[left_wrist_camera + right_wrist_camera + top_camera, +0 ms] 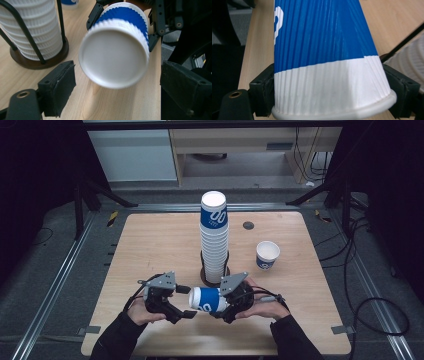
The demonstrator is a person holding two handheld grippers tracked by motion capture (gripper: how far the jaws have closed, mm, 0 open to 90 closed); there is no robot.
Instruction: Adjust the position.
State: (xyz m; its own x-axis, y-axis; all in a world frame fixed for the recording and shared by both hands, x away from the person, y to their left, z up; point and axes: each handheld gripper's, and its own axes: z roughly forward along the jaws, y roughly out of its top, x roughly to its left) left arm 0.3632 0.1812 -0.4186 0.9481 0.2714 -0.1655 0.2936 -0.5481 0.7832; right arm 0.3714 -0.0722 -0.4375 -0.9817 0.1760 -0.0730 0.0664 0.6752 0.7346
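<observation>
The blue-and-white ribbed paper cup (206, 300) is lying on its side just above the near part of the table (150, 250), in front of the cup stack (215, 237) in its holder — the right gripper (225, 306) is clenching it near the rim. The left gripper (184, 302) is standing released, its pads (60, 87) flanking the cup's base without touching. As I judge it, the thin wall could be crushing under that single grip, or the cup could be pivoting and slipping — one hold near the rim is leaving the base end unsupported.
</observation>
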